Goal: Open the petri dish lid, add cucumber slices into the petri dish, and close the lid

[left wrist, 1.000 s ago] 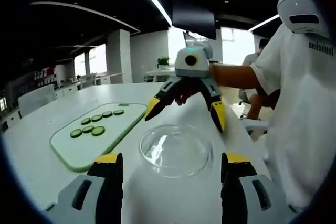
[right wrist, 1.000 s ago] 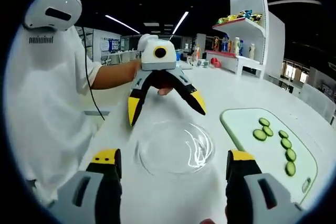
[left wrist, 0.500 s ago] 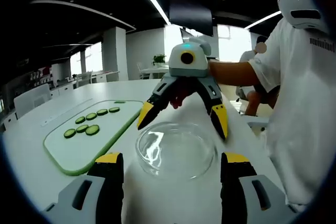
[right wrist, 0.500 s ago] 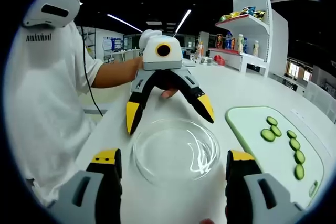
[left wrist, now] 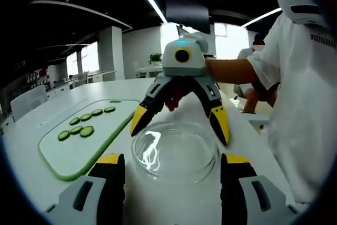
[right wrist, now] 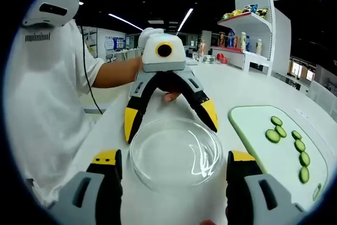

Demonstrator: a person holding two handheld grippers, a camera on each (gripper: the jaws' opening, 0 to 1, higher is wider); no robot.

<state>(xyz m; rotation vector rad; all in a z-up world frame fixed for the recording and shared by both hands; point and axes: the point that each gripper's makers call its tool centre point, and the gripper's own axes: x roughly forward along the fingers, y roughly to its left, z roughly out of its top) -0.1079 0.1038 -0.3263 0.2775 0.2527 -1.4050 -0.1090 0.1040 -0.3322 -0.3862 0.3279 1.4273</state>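
A clear glass petri dish (left wrist: 174, 152) with its lid on sits on the white table (left wrist: 68, 106). My left gripper (left wrist: 171, 160) is open, its yellow-tipped jaws low on either side of the dish's near rim. Facing it across the dish, my right gripper (left wrist: 179, 125) is open too, jaws spread over the far rim. In the right gripper view the dish (right wrist: 175, 154) lies between the right gripper (right wrist: 174, 162) and the opposing left gripper (right wrist: 169, 121). Several cucumber slices (left wrist: 79, 126) lie on a pale green cutting board (left wrist: 63, 154), also seen as slices (right wrist: 288, 139) on the board (right wrist: 253, 122).
A person in a white shirt (right wrist: 42, 104) stands at the table's side holding both grippers. A white shelf with bottles (right wrist: 247, 30) stands at the back. Another person (left wrist: 258, 85) sits beyond the table.
Both grippers have closed in on the dish from opposite sides; it now looms larger and sits between each pair of spread jaws. The dish and slices have not moved.
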